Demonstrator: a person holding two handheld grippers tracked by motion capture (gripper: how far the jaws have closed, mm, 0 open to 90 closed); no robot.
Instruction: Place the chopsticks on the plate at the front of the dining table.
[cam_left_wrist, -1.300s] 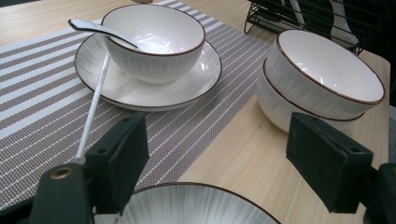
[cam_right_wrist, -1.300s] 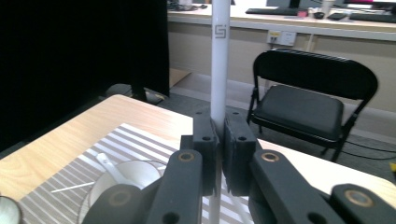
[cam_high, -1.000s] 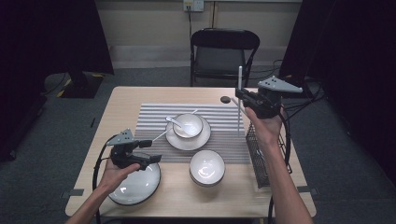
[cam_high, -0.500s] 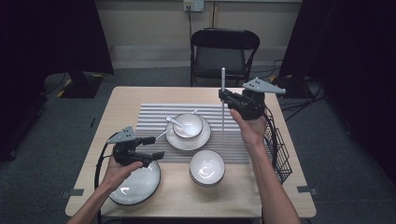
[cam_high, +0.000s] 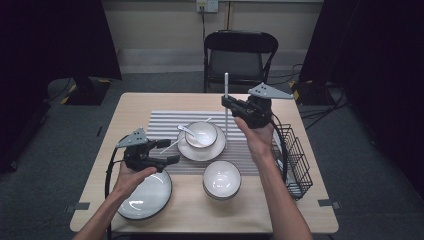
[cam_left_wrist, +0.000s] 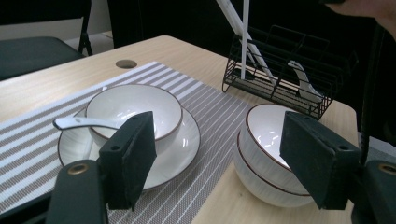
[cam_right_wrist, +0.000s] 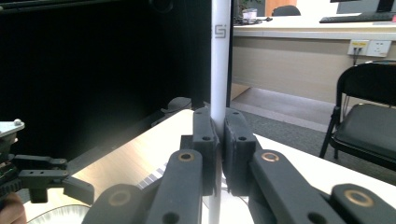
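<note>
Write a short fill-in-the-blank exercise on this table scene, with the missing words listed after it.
1. The right gripper has its jaws shut on a white ____, held upright.
2. The spoon rests in the bowl that stands on a ____.
3. The black wire rack stands at the table's ____ edge in the high view.
4. The left gripper has its jaws ____.

Missing words: chopstick; plate; right; open

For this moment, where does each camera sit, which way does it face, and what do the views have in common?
High view: above the table's near side, looking forward and down; both forearms, left gripper, right gripper.
Left gripper view: between its open jaws, facing the bowl on a plate and wire rack.
Right gripper view: along jaws shut on an upright white stick, facing the chair.
Shared: all three show the stick.
</note>
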